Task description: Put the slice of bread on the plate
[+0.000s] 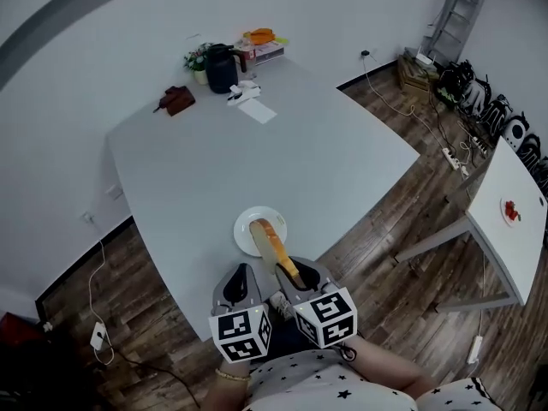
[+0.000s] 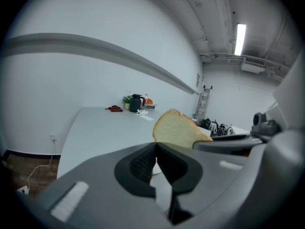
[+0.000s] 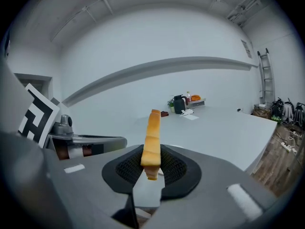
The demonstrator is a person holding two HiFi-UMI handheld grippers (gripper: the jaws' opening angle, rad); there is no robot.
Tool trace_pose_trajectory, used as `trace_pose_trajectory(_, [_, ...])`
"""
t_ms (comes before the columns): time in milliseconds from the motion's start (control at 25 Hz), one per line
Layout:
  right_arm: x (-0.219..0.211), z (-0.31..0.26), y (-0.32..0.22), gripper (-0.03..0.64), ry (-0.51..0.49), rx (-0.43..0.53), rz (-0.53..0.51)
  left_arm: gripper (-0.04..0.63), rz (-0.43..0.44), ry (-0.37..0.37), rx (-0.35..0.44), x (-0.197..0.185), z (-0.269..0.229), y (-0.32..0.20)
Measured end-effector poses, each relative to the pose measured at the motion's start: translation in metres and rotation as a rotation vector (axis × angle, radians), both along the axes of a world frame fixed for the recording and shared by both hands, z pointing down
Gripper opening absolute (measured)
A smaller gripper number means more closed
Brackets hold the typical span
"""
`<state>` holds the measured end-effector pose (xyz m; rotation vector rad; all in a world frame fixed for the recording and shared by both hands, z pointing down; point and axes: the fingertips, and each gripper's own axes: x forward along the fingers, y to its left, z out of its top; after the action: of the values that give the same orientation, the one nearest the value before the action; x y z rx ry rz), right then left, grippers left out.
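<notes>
In the head view a white plate (image 1: 247, 223) lies near the front edge of the grey table (image 1: 257, 161). My right gripper (image 1: 288, 273) is shut on a slice of bread (image 1: 272, 241), held on edge, with its far end over the plate. In the right gripper view the slice (image 3: 153, 137) stands upright between the pads of the right gripper (image 3: 151, 165), crust towards the camera. My left gripper (image 1: 241, 274) hovers just left of it, its pads pressed together on nothing. The left gripper view shows this gripper (image 2: 155, 150) shut and the slice's (image 2: 175, 128) broad face to its right.
At the table's far end stand a black jug (image 1: 221, 68), a small plant (image 1: 196, 59), a brown object (image 1: 178, 99), papers (image 1: 257, 110) and orange items (image 1: 261, 36). A second white table (image 1: 505, 229) with something red (image 1: 511, 211) stands at the right. Cables and gear lie on the wooden floor.
</notes>
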<state>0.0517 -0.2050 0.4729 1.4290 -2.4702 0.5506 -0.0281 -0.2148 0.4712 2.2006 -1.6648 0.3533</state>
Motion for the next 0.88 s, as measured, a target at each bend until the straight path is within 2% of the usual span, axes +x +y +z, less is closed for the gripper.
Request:
trace_pose_trajectory(200, [-0.015, 0.016, -0.039, 0.083, 0.02, -0.06, -0.051, 0.008, -0.051, 0.012, -0.06, -0.016, 0.016, -0.037])
trace_pose_trajectory(480, [-0.035, 0.039, -0.078, 0.084, 0.045, -0.132, -0.104, 0.008, -0.08, 0.011, -0.079, -0.029, 0.025, -0.079])
trace_pose_trajectory(880, [-0.048, 0.072, -0.094, 0.084, 0.061, -0.279, -0.163, 0.008, -0.113, -0.005, -0.12, -0.038, 0.044, -0.103])
